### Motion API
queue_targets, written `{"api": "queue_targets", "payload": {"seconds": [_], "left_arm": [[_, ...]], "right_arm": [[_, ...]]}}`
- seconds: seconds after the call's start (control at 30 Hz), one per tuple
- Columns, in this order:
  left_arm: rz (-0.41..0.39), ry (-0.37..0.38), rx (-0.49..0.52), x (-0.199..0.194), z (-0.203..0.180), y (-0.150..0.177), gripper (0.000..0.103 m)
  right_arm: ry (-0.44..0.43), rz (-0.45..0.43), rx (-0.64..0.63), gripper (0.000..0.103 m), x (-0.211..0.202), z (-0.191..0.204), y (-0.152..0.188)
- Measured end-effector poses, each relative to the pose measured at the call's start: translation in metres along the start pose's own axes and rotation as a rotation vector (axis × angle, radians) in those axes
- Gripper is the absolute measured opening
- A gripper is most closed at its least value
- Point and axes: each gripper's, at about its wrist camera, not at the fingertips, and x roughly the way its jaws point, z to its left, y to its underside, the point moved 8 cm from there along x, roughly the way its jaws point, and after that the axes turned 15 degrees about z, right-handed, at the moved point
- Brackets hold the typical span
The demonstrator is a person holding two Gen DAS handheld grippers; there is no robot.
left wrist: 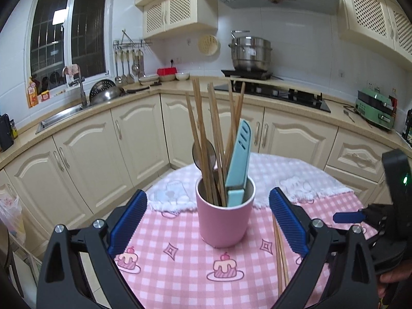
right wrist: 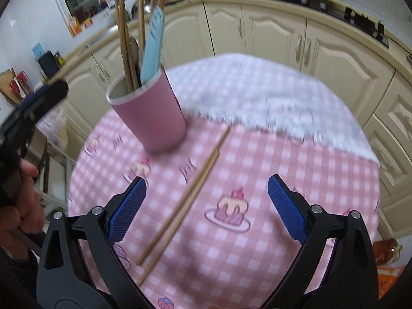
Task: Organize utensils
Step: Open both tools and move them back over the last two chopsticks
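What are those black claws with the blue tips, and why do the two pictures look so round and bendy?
Those are grabbers, and a person holds one in each hand. Each carries a small camera with a bulging lens, which bends the picture. One picture looks out from the left gripper, the other from the right gripper. Both are open and hold nothing. On the pink checked tablecloth stands a pink cup filled with chopsticks, a spoon and a light blue tool. Two more chopsticks lie loose on the cloth beside the cup.
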Motion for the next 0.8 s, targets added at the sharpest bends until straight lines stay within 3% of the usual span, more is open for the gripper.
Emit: {"api": "queue_targets", "payload": {"seconds": [0.5,0.67,0.8], "left_arm": [[0.114,0.008,-0.013,0.03,-0.003,0.031,0.094],[0.158,0.01,0.004,0.041,-0.008,0.041,0.094],[0.197,0.022,0.035,0.049,-0.02,0.049,0.094]], "right_arm": [[0.15,0.153,-0.083,0.093,0.056,0.013,0.04],[0.196,0.166,-0.142,0.09,0.061,0.022,0.049],[0.189,0.18,-0.141,0.082,0.054,0.011,0.054]]}}
